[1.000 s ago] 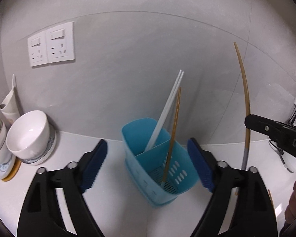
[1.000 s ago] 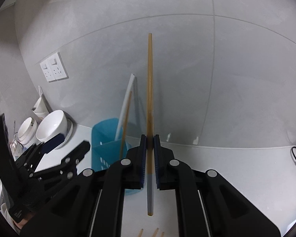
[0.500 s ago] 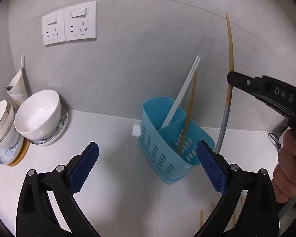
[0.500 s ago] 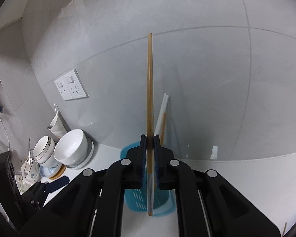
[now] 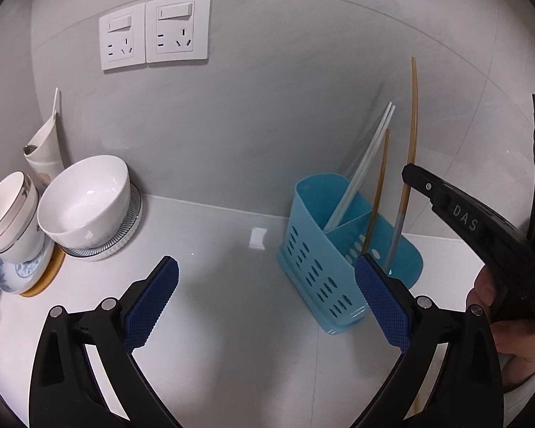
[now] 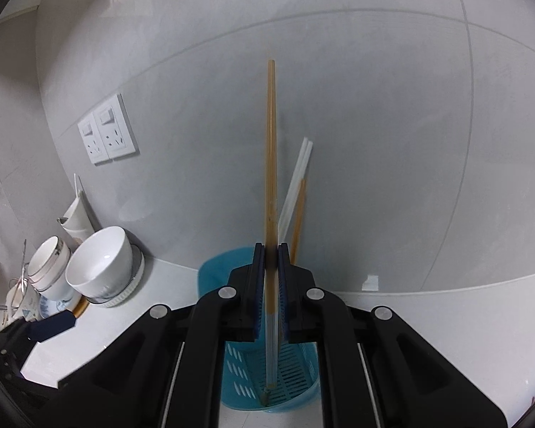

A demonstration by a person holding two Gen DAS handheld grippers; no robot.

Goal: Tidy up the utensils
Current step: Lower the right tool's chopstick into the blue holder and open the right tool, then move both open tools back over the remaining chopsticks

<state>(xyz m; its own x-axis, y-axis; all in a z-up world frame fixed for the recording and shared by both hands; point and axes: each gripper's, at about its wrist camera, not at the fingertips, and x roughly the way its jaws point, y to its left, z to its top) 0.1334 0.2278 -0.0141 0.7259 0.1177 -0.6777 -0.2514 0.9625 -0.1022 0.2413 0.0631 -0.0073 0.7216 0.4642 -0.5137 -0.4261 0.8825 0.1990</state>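
Note:
A blue perforated utensil holder [image 5: 324, 267] [image 6: 296, 374] stands on the white counter against the grey wall. Two white chopsticks [image 5: 363, 167] [image 6: 296, 182] and one wooden chopstick [image 5: 378, 185] [image 6: 297, 214] lean in it. My right gripper [image 6: 271, 253] is shut on another wooden chopstick [image 6: 270, 164] [image 5: 410, 149], held upright with its grey lower end down inside the holder's near compartment. My left gripper [image 5: 267, 299] is wide open with nothing between its blue pads, low over the counter just left of the holder.
White bowls [image 5: 89, 196] and cups [image 5: 7, 210] are stacked on plates at the left by the wall. A double wall socket [image 5: 155, 30] sits above them. A person's hand [image 5: 495, 317] grips the right tool at the right edge.
The right gripper has come over the holder and lowered its chopstick, whose lower end now reaches inside. The left gripper has drawn away to the left, so the holder now sits right of its jaws.

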